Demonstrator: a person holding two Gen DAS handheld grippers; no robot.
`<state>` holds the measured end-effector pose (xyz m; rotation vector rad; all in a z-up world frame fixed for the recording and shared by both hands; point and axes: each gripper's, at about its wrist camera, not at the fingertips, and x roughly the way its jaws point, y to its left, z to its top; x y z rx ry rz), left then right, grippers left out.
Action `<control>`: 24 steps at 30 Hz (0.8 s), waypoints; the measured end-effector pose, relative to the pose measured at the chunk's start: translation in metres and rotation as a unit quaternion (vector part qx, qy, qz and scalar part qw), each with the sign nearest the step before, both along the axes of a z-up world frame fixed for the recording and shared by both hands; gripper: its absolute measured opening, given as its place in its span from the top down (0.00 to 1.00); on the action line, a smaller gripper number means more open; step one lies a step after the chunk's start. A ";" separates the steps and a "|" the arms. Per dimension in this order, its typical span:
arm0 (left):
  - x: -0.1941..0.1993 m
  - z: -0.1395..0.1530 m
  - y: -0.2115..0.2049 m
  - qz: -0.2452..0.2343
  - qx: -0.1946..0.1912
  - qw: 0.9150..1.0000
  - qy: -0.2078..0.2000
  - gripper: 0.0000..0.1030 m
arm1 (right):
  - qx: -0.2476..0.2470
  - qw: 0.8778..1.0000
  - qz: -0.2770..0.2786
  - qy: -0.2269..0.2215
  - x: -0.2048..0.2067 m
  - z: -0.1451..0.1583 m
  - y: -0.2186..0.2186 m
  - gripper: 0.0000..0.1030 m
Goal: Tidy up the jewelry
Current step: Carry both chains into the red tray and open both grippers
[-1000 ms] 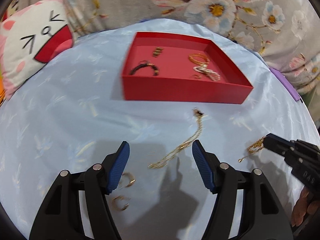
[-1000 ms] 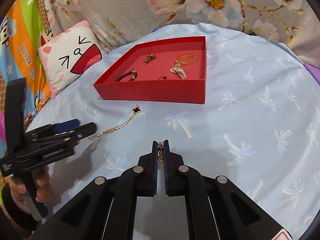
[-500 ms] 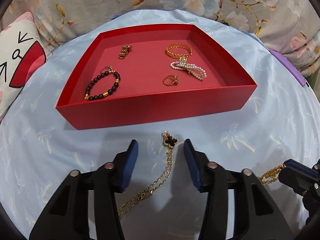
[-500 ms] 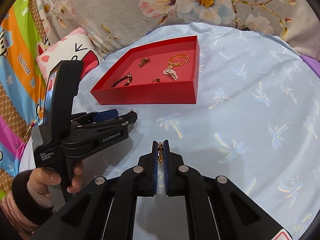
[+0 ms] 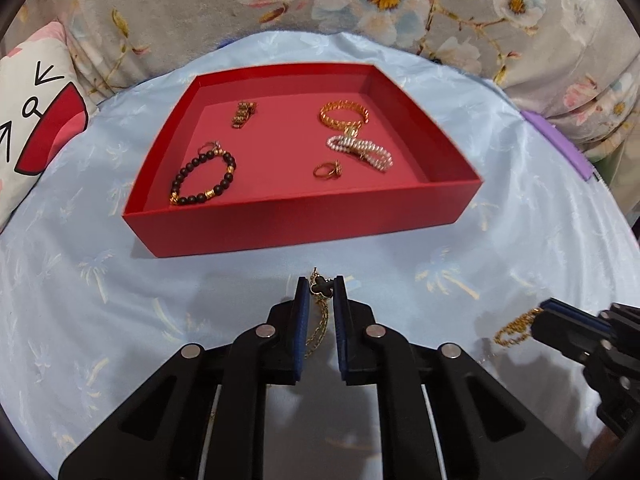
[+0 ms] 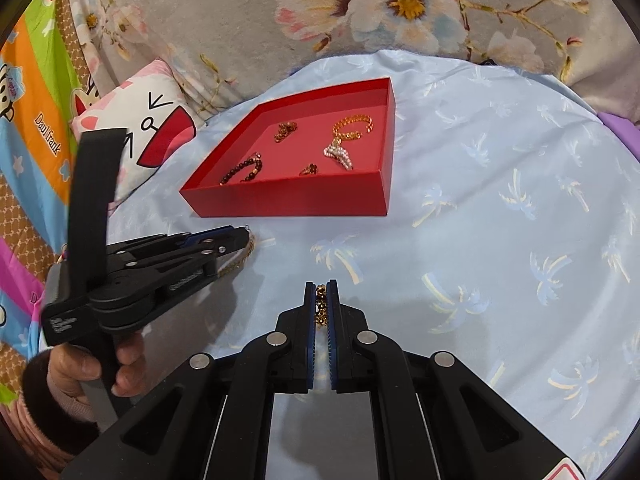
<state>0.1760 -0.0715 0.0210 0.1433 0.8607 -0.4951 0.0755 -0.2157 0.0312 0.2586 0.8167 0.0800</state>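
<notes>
The left gripper (image 5: 321, 289) has its pads pinched on the gold chain (image 5: 318, 326) right at the black clover charm (image 5: 321, 288), just in front of the near wall of the red tray (image 5: 304, 224). The rest of the chain hangs slack between the fingers and trails back toward the handle. The right gripper (image 6: 321, 300) is pressed together on a small gold beaded piece (image 6: 321, 305), low over the blue cloth (image 6: 500, 240) and well short of the tray's near right corner.

Risks, as I judge them: the left grip catches only the charm end, so the loose tail could snag on the tray's near wall as it is lifted over — or drag the light tray along the slippery cloth. A thin chain can also slide out from between flat pads. Dropped carelessly, it may land on the black bead bracelet (image 5: 203, 179) or the ring (image 5: 328, 169) and tangle. The two grippers are near each other — reaching in together invites a collision
</notes>
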 end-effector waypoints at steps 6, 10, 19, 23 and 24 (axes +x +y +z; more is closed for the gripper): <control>0.002 0.053 0.016 -0.014 -0.028 0.999 -0.021 0.89 | -0.014 1.000 0.013 -0.021 0.012 0.033 -0.001 0.96; 0.019 0.091 0.022 -0.016 -0.044 0.998 -0.036 0.89 | -0.019 0.999 0.027 -0.041 0.036 0.064 0.000 0.96; 0.089 0.141 0.009 0.006 -0.071 0.995 -0.071 1.00 | -0.016 0.998 0.020 -0.055 0.126 0.098 -0.004 0.96; 0.103 0.140 0.015 0.018 -0.079 0.994 -0.068 0.99 | -0.003 0.999 0.011 -0.044 0.145 0.089 -0.009 0.96; 0.101 0.137 0.019 0.017 -0.077 0.994 -0.069 0.98 | -0.003 0.999 0.012 -0.043 0.143 0.085 -0.009 0.96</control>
